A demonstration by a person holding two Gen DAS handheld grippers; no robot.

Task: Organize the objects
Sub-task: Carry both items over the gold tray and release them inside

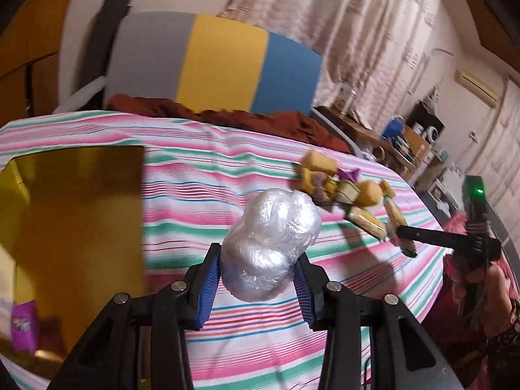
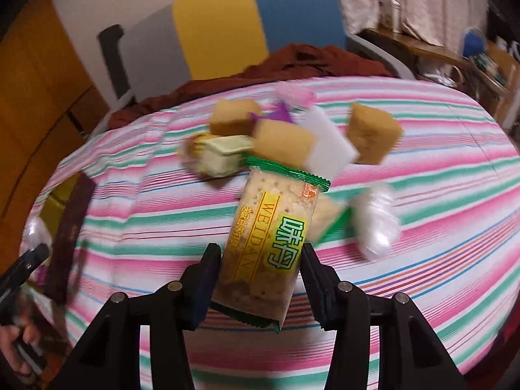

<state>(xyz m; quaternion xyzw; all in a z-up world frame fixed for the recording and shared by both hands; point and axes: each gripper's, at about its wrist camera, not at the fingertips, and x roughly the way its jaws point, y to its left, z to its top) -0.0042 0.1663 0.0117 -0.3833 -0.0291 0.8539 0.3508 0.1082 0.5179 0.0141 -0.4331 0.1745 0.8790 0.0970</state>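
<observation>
A striped cloth (image 1: 201, 175) in pink, white and green covers the table, with a rumpled rust-red fabric (image 1: 227, 113) along its far edge. Behind that stands a chair back (image 1: 214, 61) in grey, yellow and blue panels, and patterned curtains (image 1: 357, 16) hang beyond. A yellow box (image 1: 81, 214) sits open at the cloth's left side.

The left gripper (image 1: 256, 279) is clamped on a plastic-wrapped bundle (image 1: 269, 240), its blue pads pressing both sides and the bundle held clear above the cloth. The right gripper (image 2: 256, 279) grips a green-edged cracker packet (image 2: 273, 234) between its jaws, lifted just in front of a snack pile (image 2: 292, 133) of sponge-coloured cakes and wrapped packets lying mid-table.

Only the left wrist view shows the box's inside, where a purple packet (image 1: 22, 325) lies low in the corner, and a cluttered shelf (image 1: 412, 139) at the far right of the room. Only the right wrist view shows a small white bag (image 2: 377, 224) beside the held packet; a dark brown strip (image 2: 70, 237) at the left may be the box's flap, but blur leaves that uncertain.
</observation>
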